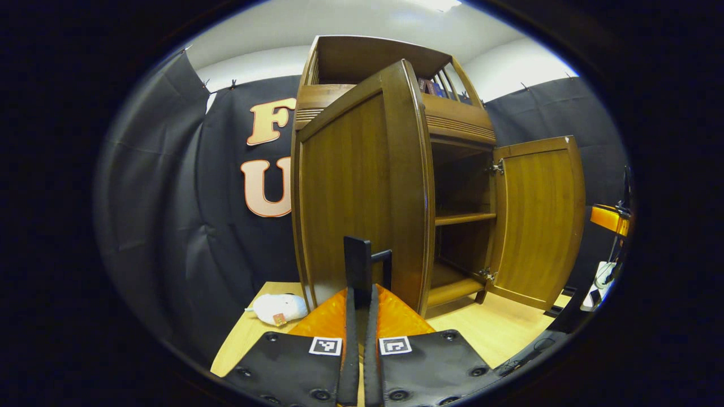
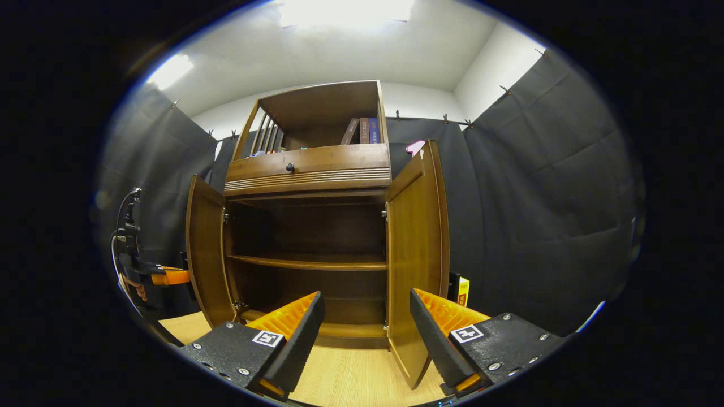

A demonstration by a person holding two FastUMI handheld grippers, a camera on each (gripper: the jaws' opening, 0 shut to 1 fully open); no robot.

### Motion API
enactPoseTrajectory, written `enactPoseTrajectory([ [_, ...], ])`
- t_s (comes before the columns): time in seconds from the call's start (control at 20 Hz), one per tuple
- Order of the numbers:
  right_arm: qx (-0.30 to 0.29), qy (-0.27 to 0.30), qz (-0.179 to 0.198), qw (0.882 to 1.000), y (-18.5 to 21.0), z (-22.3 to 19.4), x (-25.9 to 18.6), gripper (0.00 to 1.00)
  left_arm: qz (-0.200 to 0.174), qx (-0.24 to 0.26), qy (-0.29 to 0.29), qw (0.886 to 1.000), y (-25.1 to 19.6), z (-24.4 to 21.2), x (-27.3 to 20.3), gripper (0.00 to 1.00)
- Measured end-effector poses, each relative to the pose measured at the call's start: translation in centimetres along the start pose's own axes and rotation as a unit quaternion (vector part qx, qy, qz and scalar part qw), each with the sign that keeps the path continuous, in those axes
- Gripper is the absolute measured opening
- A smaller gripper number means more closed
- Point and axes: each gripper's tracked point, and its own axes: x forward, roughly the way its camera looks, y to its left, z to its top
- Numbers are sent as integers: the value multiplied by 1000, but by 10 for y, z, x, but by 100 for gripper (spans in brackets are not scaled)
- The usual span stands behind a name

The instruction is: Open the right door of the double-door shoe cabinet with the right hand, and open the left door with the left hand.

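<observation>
In the left gripper view, the left hand-held gripper [image 1: 358,265] is clamped on the black handle [image 1: 358,263] of the left door [image 1: 362,192], which stands swung open at centre. The right door [image 1: 540,217] hangs open at 3 o'clock. A white plush toy [image 1: 278,308] lies on the floor [image 1: 498,328] at 8 o'clock.

In the right gripper view, the right hand-held gripper [image 2: 366,333] is spread wide, holding nothing, at 6 o'clock. The shoe cabinet [image 2: 308,169] stands at centre with both doors open.

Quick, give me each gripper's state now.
Left gripper: shut on the left door's handle.
Right gripper: open, holding nothing, in front of the open cabinet.
</observation>
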Motion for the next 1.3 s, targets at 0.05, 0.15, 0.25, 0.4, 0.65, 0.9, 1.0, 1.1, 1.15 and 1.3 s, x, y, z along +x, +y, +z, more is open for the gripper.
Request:
enactPoseTrajectory([
  [0.05, 0, 0, 1, 1000, 1, 1, 1, 92, 2, -2, 0, 1000, 4, 1, -2, 10],
  [0.15, -1, -2, 0, 1000, 0, 2, 1, 92, 4, -14, -3, 1000, 10, 0, -6, 10],
  [0.25, -1, -1, -1, 1000, -1, 3, 2, 92, 6, -16, -4, 1000, 16, -1, -10, 10],
  [0.4, -4, -1, -4, 1000, -2, 4, 2, 92, 9, -12, -3, 1000, 27, -3, -17, 10],
  [0.65, -4, 0, -12, 1000, -7, 4, 4, 92, 0, -24, -7, 1000, 40, -1, -22, 10],
  [0.9, -2, 10, -9, 1000, -2, -5, 12, 92, 5, -20, -7, 1000, 54, -2, -28, 10],
  [1.0, -4, 14, -8, 1000, 1, -8, 16, 92, 3, -21, -6, 1000, 58, -1, -30, 10],
  [1.1, -4, 18, -4, 1000, 5, -13, 22, 92, 4, -25, -9, 1000, 64, -1, -31, 10],
  [1.15, -3, 21, -2, 1000, 7, -15, 26, 92, 8, -26, -12, 1000, 69, -1, -32, 10],
  [1.3, -4, 28, 4, 1000, 13, -20, 35, 92, 22, -31, -13, 999, 87, -2, -36, 9],
])
